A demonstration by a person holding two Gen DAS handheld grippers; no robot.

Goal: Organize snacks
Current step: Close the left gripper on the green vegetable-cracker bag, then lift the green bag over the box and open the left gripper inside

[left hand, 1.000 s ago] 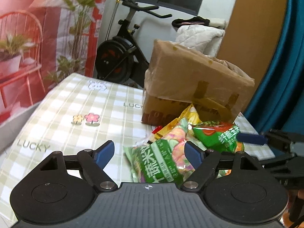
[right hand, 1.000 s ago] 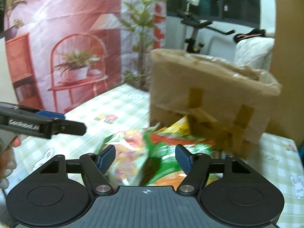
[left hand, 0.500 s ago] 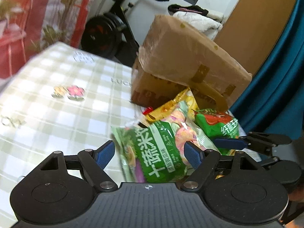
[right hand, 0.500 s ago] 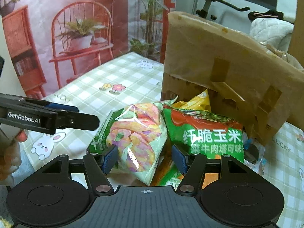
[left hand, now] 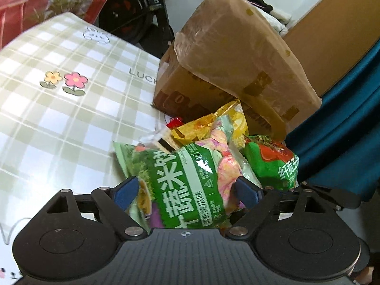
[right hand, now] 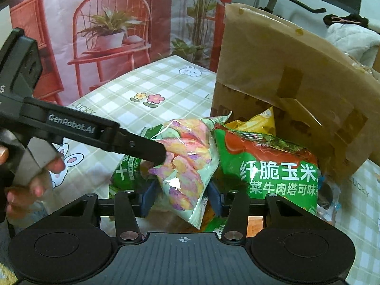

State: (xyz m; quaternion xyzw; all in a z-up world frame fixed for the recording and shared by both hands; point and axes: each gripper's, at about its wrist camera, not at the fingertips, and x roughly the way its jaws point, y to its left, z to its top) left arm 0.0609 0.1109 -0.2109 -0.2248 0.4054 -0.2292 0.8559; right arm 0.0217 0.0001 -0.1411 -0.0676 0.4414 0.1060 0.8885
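Observation:
A pile of snack bags lies on the checked tablecloth against a cardboard box. On top is a green vegetable-crisp bag with a clear window of pink and purple crisps. My left gripper straddles its printed end, jaws wide and still opening, pads not pressing. My right gripper has the bag's window end between its jaws, which are closing; a small gap still shows. A green and red corn-snack bag lies beside it, and a yellow bag sits behind.
The taped box leans over the pile's far side. A left-gripper finger crosses the right wrist view, with a hand on its handle. An exercise bike stands beyond the table, with a teal curtain at right.
Both grippers have come down and closer to the pile. The left jaws now flank the green crisp bag and stand a little wider. The right jaws have narrowed around the bag's window end.

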